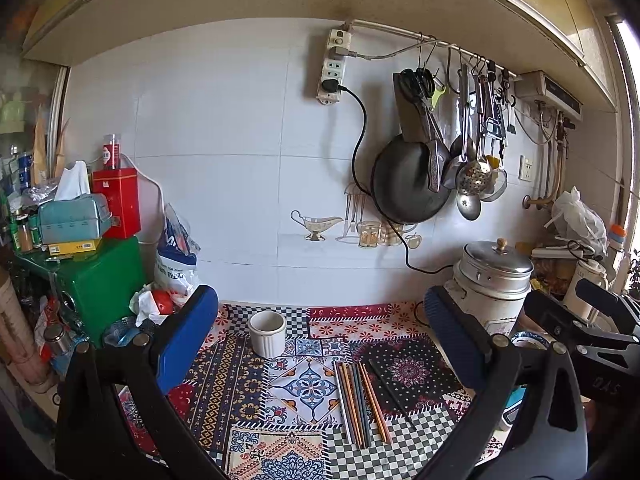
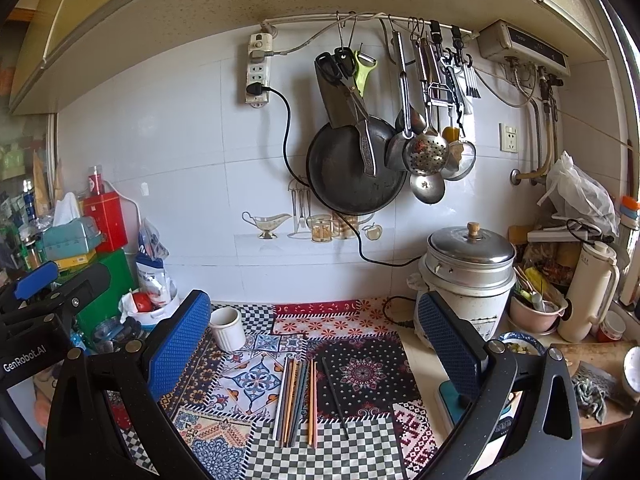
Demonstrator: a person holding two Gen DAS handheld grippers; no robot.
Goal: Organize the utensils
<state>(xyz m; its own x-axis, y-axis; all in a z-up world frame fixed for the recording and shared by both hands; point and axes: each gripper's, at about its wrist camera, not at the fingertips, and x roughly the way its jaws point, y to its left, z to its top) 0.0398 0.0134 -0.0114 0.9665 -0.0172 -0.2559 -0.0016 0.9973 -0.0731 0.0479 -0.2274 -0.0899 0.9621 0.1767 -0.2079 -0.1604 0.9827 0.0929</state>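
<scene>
**Both hand-held grippers spread above the chopsticks**

Your left hand-held gripper (image 1: 320,340) hangs over the worktop (image 1: 248,396) with its blue pads wide apart and nothing between them. Your right hand-held gripper (image 2: 316,344) is likewise spread and holds nothing; in the left wrist view its black body shows at the right edge.

The chopsticks (image 1: 358,402) lie flat on the patchwork cloth (image 2: 360,456), bunched side by side in grey, orange and pale tones, their length running toward you. One black chopstick (image 2: 335,396) lies apart from the bunch, just to its right, on the dark medallion patch and slightly angled.

The white ribbed cup (image 1: 267,334) stands upright on the cloth, behind and to the left of the bunch, well apart from it. Its inside is not visible.

At the back right a metal-lidded pot (image 2: 470,264) sits beside the wall. A dark pan (image 2: 356,176) and ladles hang from the rail above.
</scene>
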